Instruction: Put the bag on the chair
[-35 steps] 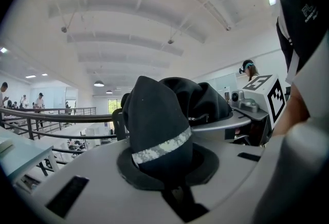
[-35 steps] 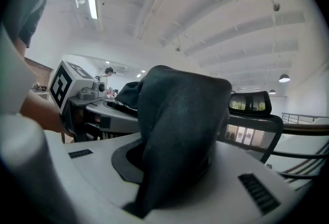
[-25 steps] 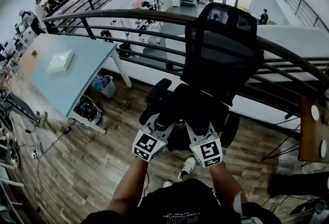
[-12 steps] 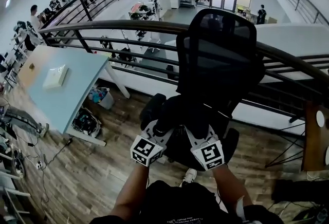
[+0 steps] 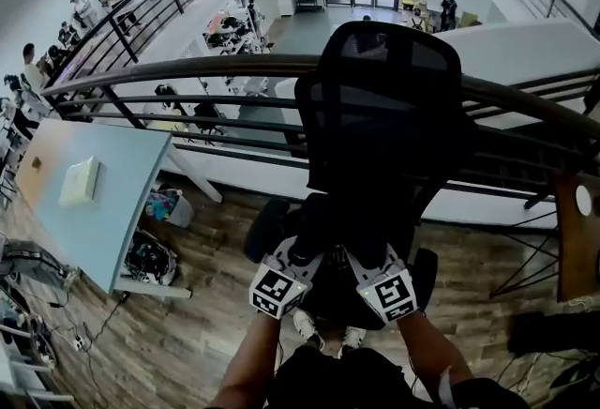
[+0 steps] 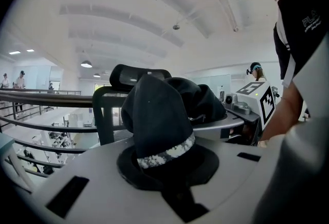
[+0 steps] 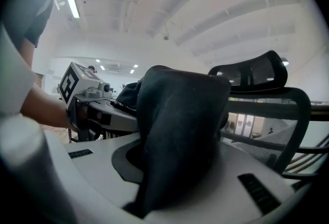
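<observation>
Bag (image 6: 154, 115), clamped in the fingers of left gripper (image 5: 302, 255) and right gripper (image 5: 362, 259) alike, had come closer to the mesh office chair (image 5: 380, 107) and hung over its seat's front edge, seemingly not yet released.

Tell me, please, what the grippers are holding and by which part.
The black bag: the left gripper and right gripper each pinch a fold of its fabric.
</observation>
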### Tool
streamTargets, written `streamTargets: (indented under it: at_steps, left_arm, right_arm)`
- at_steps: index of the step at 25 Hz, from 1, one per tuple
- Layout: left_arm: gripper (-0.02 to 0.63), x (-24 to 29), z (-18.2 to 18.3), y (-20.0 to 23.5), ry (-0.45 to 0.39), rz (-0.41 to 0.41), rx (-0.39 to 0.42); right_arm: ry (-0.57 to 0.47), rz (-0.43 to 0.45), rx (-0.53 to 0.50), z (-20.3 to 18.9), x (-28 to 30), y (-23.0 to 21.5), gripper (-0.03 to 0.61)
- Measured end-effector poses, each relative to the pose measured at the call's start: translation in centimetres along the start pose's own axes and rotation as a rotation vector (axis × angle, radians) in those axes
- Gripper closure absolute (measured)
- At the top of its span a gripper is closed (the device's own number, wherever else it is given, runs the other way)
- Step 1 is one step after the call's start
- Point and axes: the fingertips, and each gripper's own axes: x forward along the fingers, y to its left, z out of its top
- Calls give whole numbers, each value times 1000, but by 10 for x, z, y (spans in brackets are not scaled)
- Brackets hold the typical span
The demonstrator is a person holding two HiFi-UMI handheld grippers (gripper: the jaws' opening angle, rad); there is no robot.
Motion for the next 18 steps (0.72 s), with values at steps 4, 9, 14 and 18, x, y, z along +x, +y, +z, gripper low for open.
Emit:
streamTargets:
  at_steps: [4,9,14,18]
  left_arm:
    - [555,22,-21,10,41,-48,-1]
    - [555,50,-48,32,81,-83,-2]
    - [555,79,-83,48,135,-112,-9]
    - [555,97,-109,57,151,-128,-11]
  right_arm:
    - [42,-16,20,-23,13,-14,538]
    - [62,-43,60,-50,40,-33,538]
    - [86,-54,102,-89,63,-50,538]
    - [99,-66,97,-114,76,-61,538]
